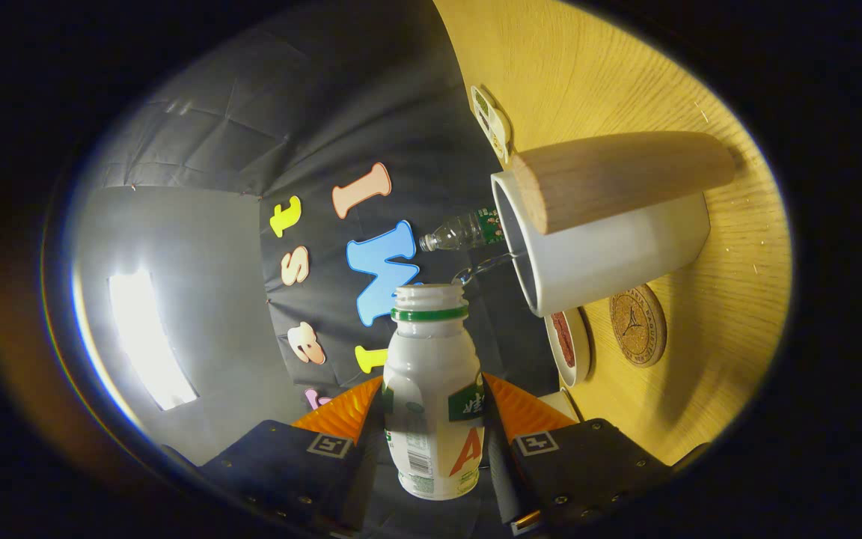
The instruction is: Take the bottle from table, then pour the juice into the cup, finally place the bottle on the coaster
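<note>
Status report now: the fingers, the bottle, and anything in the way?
Fingers shut on bottle, cap off. Bottle tipped, mouth near white cup, not over it. Coaster beyond cup, bare.

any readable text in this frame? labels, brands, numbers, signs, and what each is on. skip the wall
Nothing reads cleanly.
Bottle, held in the shut gripper: label print and barcode, too small and partly covered by the fingers.
Coaster: round emblem with a ring of lettering, too small.
Clear bottle beyond the cup: green label, blurred.
Gripper markers: square patterns, no words.
</note>
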The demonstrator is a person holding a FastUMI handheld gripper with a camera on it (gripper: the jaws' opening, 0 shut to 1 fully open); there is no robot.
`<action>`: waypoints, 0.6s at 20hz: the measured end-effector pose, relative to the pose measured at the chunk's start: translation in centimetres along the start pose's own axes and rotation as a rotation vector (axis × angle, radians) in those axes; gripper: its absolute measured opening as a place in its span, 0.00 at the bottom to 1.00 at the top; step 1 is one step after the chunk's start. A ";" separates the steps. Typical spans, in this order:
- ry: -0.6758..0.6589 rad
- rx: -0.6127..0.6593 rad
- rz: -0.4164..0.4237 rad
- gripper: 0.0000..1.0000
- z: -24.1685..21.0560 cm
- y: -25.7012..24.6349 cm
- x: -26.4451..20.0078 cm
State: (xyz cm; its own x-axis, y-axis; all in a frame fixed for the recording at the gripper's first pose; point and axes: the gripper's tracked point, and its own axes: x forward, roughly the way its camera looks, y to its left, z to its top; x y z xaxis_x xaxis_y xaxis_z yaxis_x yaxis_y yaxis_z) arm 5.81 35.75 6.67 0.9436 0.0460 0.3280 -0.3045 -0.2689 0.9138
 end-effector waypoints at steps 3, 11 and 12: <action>-0.009 0.012 -0.003 0.65 0.4 -0.2 0.0; -0.011 0.044 -0.007 0.65 0.5 -0.1 -0.1; -0.013 0.046 -0.011 0.64 0.5 -0.2 0.0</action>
State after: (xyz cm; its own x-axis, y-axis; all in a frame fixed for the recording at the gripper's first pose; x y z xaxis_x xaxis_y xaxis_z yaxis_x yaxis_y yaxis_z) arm 5.91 35.28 6.32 0.9484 0.0368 0.3150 -0.2885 -0.3122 0.9051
